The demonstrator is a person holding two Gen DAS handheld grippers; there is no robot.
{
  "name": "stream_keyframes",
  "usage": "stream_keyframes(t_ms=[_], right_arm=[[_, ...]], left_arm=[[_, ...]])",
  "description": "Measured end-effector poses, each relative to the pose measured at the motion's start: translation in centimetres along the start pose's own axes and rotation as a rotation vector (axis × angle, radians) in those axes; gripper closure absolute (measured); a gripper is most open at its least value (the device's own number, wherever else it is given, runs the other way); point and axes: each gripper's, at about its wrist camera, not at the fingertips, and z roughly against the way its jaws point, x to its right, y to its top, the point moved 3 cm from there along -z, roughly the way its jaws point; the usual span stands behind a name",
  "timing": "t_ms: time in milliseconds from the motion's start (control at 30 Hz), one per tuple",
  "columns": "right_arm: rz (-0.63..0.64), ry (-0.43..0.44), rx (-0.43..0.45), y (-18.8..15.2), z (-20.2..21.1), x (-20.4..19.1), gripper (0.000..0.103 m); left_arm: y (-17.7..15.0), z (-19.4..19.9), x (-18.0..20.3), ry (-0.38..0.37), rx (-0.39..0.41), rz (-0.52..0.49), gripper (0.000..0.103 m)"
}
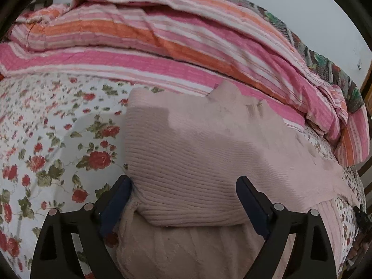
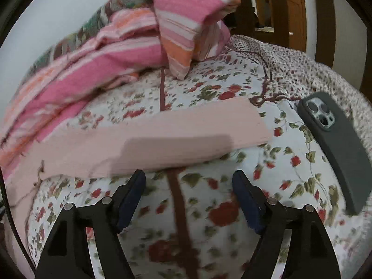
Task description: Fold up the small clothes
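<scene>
We have the pink knit sweater spread on the floral bed sheet, just below the heaped striped quilt, with one layer already doubled over itself, which we judge to be a fold under way. Our left hand-held gripper stands wide open astride the folded edge, one pad touching the knit but nothing pinched. Our right hand-held gripper hangs equally open and empty over bare sheet beside the sleeve, near the phone.

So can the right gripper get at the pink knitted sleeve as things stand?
Probably yes: the open right gripper faces the pink knitted sleeve with only floral bedsheet between.
</scene>
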Motion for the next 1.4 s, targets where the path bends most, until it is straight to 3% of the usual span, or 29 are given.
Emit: stream_keyframes(t_ms=[267, 300, 333, 367, 400, 533, 700, 900, 1067, 1200, 1400], right_arm=[[-0.081, 0.003, 0.008, 2.7, -2.1, 1.7, 0.027], [-0.091, 0.005, 0.01, 3.0, -2.3, 1.8, 0.031], [-0.096, -0.001, 0.014, 3.3, -2.4, 1.9, 0.037], [-0.094, -0.028, 0.023, 3.6, -2.5, 2.0, 0.061], [-0.081, -0.056, 0.027, 3.9, -2.6, 1.9, 0.095], [-0.081, -0.057, 0.04, 4.4, -2.0, 1.8, 0.098], [-0.028, -0.086, 0.167, 6.1, 1.7, -1.6, 0.098], [0.119, -0.09, 0.297, 9.2, 6.8, -10.1, 0.098], [0.265, -0.025, 0.347, 9.9, 9.1, -20.6, 0.098], [0.375, 0.045, 0.354, 8.6, 9.4, -29.3, 0.098], [0.549, 0.236, 0.293, 2.5, 8.6, -44.7, 0.098]], left_arm=[[-0.1, -0.1, -0.4, -0.031, 0.006, 0.021, 0.012], [-0.1, -0.1, -0.4, -0.034, 0.007, 0.023, 0.012], [-0.1, 0.0, -0.5, -0.036, 0.007, 0.025, 0.012], [-0.1, 0.0, -0.5, -0.039, 0.007, 0.027, 0.012], [-0.1, 0.1, -0.5, -0.042, 0.008, 0.029, 0.012], [-0.3, 0.5, -0.6, -0.057, 0.016, 0.04, 0.012], [-0.3, 1.8, -1.5, -0.105, 0.036, 0.09, 0.012], [0.2, 4.7, -3.4, -0.084, 0.103, 0.094, 0.012], [0.6, 6.9, -6.3, -0.019, 0.16, 0.106, 0.012], [1.0, 8.5, -9.5, 0.007, 0.187, 0.158, 0.012], [0.7, 9.8, -12.9, 0.059, 0.205, 0.198, 0.012]])
